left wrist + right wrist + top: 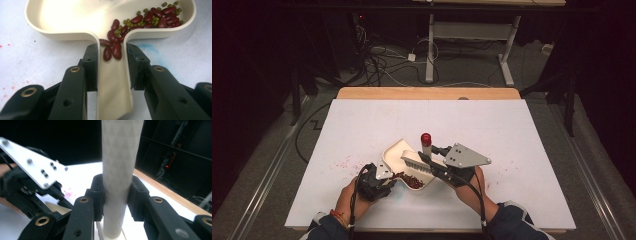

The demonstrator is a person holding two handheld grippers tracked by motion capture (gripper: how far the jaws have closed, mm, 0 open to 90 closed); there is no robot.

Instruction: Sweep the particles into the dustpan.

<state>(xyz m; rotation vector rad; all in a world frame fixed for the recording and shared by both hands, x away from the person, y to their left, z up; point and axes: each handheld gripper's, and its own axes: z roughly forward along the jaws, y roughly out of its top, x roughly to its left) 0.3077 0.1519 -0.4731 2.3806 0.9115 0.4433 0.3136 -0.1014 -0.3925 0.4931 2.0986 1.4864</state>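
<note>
Red stains [343, 161] dot white table [492, 130] beside dustpan [398, 150].

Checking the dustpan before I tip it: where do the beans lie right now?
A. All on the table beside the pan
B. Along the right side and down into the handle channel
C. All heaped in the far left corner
B: in the left gripper view the beans lie along the right side of the dustpan and trail down into its handle channel.

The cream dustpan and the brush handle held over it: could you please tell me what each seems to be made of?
The dustpan looks like moulded plastic: a smooth, cream, slightly glossy surface with rounded rims and one-piece walls. The brush handle also seems plastic, though that is less sure: it is a pale grey, matt cylinder with a faint triangle pattern, possibly a textured grip.
</note>
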